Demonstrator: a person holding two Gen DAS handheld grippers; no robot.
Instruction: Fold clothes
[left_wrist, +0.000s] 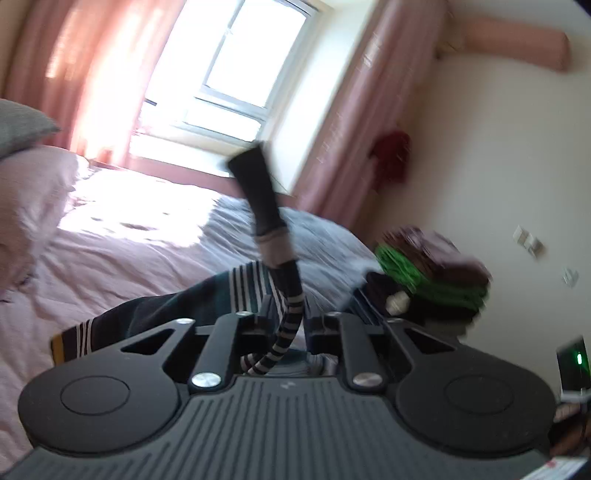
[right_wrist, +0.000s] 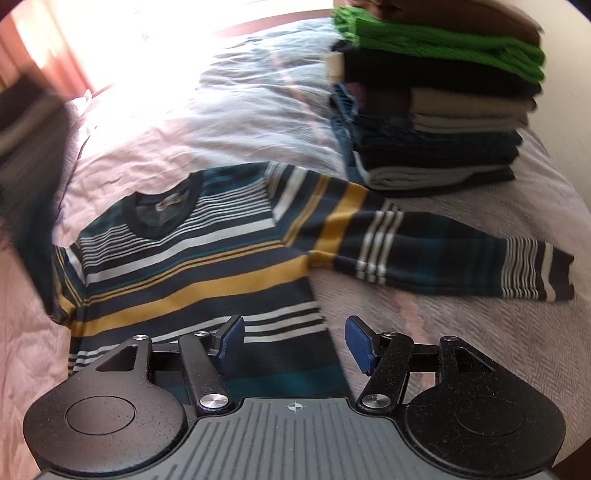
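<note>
**A:** Start with the left wrist view. What is the left gripper (left_wrist: 284, 332) doing?

**B:** Its jaws are clamped on a sleeve (left_wrist: 271, 236) of the striped sweater (left_wrist: 162, 306), and the sleeve rises up from the jaws, blurred, with its dark cuff topmost against the window (left_wrist: 236, 70). The rest of the sweater lies on the bed (left_wrist: 122, 251). Off to the right is a stack of folded clothes (left_wrist: 432, 273), also blurred.

**A:** So which step is this?

**B:** I judge it the first fold: one sleeve lifted, to be carried across the body. The next move calls for laying it flat over the chest without dragging the whole garment.

**A:** And the right wrist view?

**B:** The right gripper (right_wrist: 293, 341) hangs over the lower part of the sweater (right_wrist: 199, 280) near its side edge, jaws apart, blue pads bare, holding nothing. The sweater lies face up on the bed (right_wrist: 461, 332), collar away from the camera, its other sleeve (right_wrist: 436, 258) stretched out flat to the right. The stack (right_wrist: 439, 110) sits just beyond that sleeve, a green item near the top.

**A:** Any writing?

**B:** There is a small label (right_wrist: 168, 201) inside the collar, too blurred to read. No brand that I can make out.
</note>
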